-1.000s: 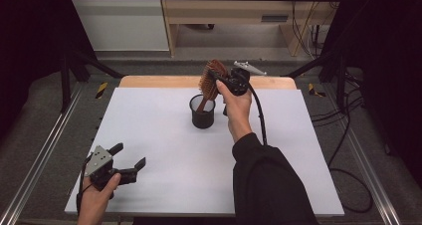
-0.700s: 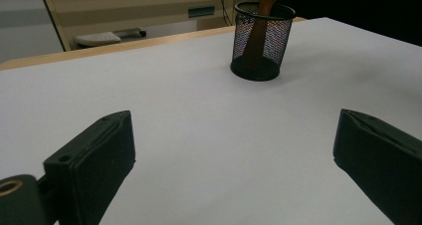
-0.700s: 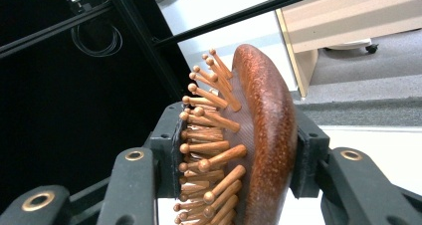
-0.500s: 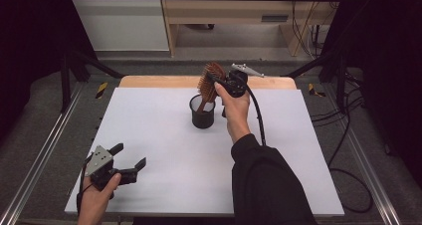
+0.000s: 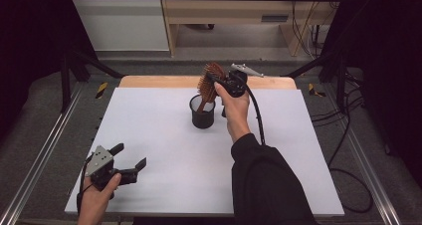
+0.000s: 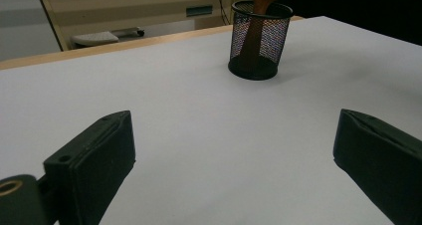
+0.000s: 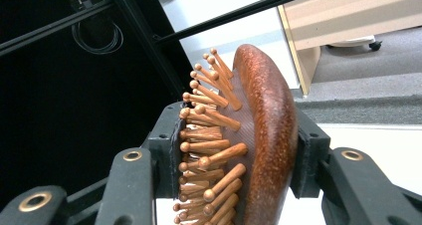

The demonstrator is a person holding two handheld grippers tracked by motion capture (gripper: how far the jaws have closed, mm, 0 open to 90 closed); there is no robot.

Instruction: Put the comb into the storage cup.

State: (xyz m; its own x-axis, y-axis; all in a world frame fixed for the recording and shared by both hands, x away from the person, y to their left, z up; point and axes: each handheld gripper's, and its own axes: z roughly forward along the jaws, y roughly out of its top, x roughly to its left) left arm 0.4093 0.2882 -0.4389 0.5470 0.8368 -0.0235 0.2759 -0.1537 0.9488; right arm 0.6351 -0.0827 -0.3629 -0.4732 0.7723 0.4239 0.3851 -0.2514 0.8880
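A wooden hairbrush (image 5: 210,78) with wooden pins stands tilted, its handle down inside a black mesh cup (image 5: 202,113) at the far middle of the white table (image 5: 159,135). My right gripper (image 5: 216,80) is shut on the brush head (image 7: 266,135): one pad presses the pins, the other the smooth back. My left gripper (image 5: 130,155) hovers open and empty over the near left corner. Its own view shows the cup (image 6: 268,36) ahead with the brush handle (image 6: 250,43) inside it, and bare table between the jaws of that gripper (image 6: 234,155).
A wooden strip (image 5: 149,81) runs along the table's far edge. Metal rails (image 5: 40,160) flank the table's sides, and cables (image 5: 343,140) lie on the floor at the right. A cabinet (image 5: 224,11) stands beyond the table.
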